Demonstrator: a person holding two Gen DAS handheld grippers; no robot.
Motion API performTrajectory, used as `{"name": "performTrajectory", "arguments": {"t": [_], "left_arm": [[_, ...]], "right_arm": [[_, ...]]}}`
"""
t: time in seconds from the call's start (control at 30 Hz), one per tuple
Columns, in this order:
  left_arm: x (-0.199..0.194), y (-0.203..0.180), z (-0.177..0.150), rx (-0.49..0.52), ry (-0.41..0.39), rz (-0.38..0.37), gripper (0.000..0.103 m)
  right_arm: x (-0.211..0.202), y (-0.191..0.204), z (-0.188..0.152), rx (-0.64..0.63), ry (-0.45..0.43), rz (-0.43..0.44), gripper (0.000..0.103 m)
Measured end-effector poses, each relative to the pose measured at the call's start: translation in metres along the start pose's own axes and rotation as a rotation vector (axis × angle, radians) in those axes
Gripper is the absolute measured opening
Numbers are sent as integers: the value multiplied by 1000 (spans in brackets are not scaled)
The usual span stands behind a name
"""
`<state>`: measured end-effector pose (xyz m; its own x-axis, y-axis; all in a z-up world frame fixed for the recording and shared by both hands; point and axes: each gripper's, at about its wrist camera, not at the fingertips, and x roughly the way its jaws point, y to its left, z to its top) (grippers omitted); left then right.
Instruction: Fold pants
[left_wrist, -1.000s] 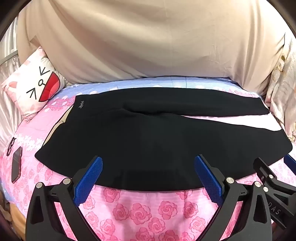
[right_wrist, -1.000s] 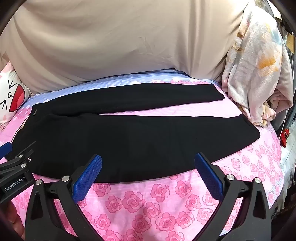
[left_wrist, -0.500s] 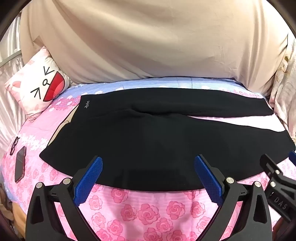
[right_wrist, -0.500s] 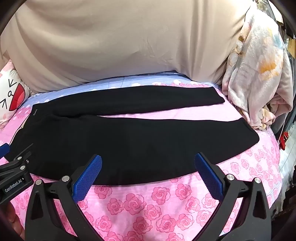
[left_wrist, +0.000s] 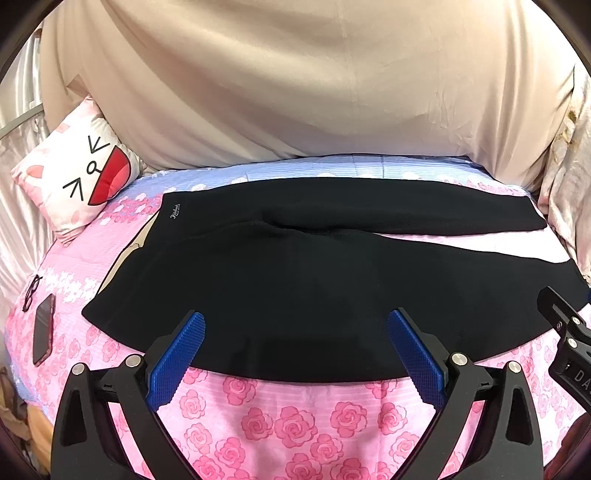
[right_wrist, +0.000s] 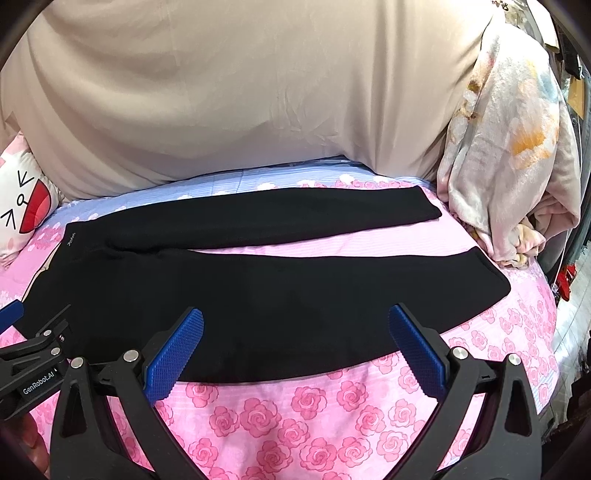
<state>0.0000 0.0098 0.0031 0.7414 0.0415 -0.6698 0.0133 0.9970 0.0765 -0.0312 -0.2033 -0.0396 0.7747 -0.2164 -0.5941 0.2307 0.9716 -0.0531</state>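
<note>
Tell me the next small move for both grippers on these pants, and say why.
Probably lower both open grippers onto the near edge of the pants and pinch it. The left gripper and right gripper hang over that edge holding nothing, and the two legs lie spread apart on the bed, so the near leg likely folds over the far one.

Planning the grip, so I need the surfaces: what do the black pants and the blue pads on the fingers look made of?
The black pants look like soft matte knit, probably jersey or fleece; they lie limp with no sheen. The blue finger pads look like moulded rubber or plastic, with a fine gridded texture. Neither is certain from sight alone.
</note>
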Motion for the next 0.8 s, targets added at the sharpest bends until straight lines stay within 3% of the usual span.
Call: {"name": "performTrajectory", "arguments": {"t": [0.8], "left_arm": [[0, -10, 8, 10, -3, 9, 98]], "right_arm": [[5, -4, -4, 14, 9, 16, 98]]}}
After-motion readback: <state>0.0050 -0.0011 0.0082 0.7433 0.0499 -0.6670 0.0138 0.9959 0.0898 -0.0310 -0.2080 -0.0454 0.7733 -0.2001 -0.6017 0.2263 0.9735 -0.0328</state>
